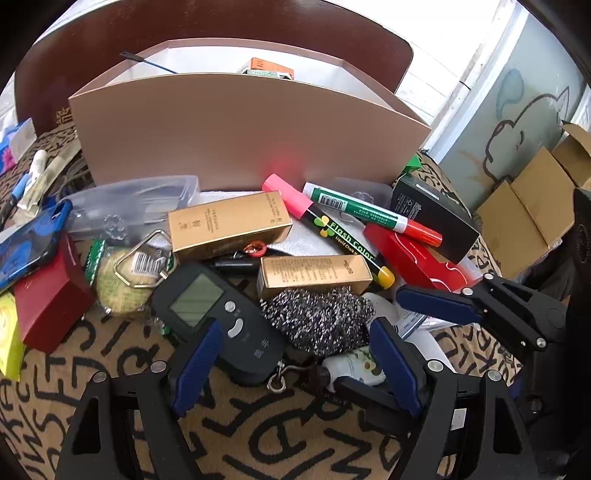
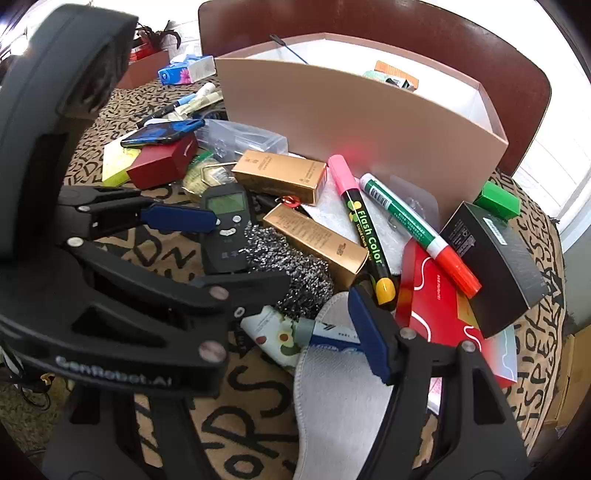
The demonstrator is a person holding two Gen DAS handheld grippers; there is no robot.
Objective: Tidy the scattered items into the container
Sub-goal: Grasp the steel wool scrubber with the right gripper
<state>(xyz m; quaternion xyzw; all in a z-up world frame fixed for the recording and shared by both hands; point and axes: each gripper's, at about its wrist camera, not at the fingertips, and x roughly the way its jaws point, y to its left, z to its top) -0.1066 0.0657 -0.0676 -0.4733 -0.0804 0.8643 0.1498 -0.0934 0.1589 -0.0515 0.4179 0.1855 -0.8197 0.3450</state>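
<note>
A tan open box [image 1: 236, 129] stands at the back of a cluttered table; it also shows in the right wrist view [image 2: 354, 122]. In front lie two gold cartons [image 1: 229, 223], a pink chalk marker [image 1: 317, 218], a green marker [image 1: 369, 214], a black digital scale [image 1: 218, 314] and a steel scourer [image 1: 317, 317]. My left gripper [image 1: 295, 369] is open, its fingers either side of the scale's lower end and the scourer. My right gripper [image 2: 306, 328] is open over a floral tube [image 2: 273, 336] and a white insole [image 2: 332, 398]. The left gripper's fingers [image 2: 177, 218] cross the right wrist view.
A red box [image 1: 48, 299], a blue phone [image 1: 29, 240] and a clear case [image 1: 129, 206] lie at left. A black box [image 1: 436, 218] and red packet [image 1: 413, 258] lie at right. Cardboard boxes [image 1: 532, 206] stand beyond the table. A chair back [image 1: 221, 29] rises behind the box.
</note>
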